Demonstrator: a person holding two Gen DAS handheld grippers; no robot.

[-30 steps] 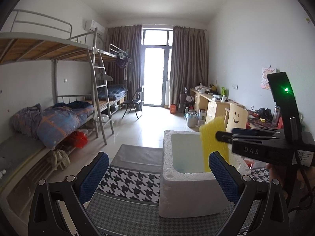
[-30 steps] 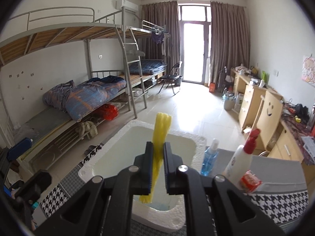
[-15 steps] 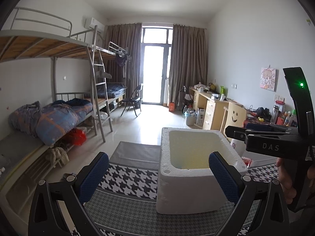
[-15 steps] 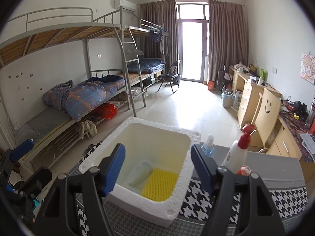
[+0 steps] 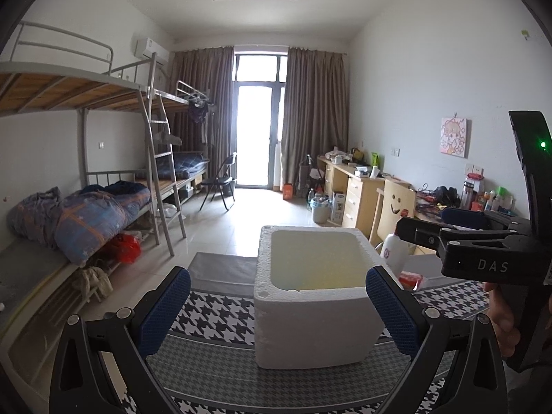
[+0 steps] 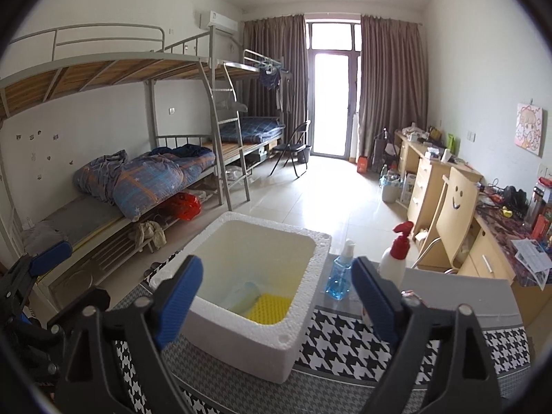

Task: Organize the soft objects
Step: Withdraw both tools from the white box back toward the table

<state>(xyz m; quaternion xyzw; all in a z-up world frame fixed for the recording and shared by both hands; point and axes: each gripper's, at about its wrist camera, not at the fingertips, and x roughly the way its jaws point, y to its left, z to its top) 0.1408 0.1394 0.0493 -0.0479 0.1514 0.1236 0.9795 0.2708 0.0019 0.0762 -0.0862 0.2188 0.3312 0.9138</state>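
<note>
Sponge: your yellow sponge [image 6: 269, 307] lies flat on the floor of the white foam box [image 6: 241, 331], against the wall nearest your right gripper; only part of it shows over the rim.
Foam box: it stands open-topped on the houndstooth cloth [image 6: 348, 341] that covers the table, with the cloth's far edge just behind it.
Right gripper: your right gripper [image 6: 276, 302] hangs above the near rim of the box, its jaws opening and already wide; nothing is between the blue pads [image 6: 177, 296], and they touch neither sponge nor box.
Left gripper: your left gripper [image 5: 277, 307] is spread wide and holds nothing; in its own view the box sits between the two blue pads [image 5: 165, 310], apart from both.
Right hand: your fingers [image 5: 502, 317] wrap the black handle of the right gripper at the right edge of the left wrist view.
Beside the box: a blue spray bottle [image 6: 339, 274] stands just beside the box's right wall, near the far edge of the table; a white bottle with a red pump top [image 6: 395, 257] stands to the right of that one.
Small red item: it sits on the cloth near the white bottle, mostly hidden behind your right gripper's pad, so you cannot tell what it is.
</note>
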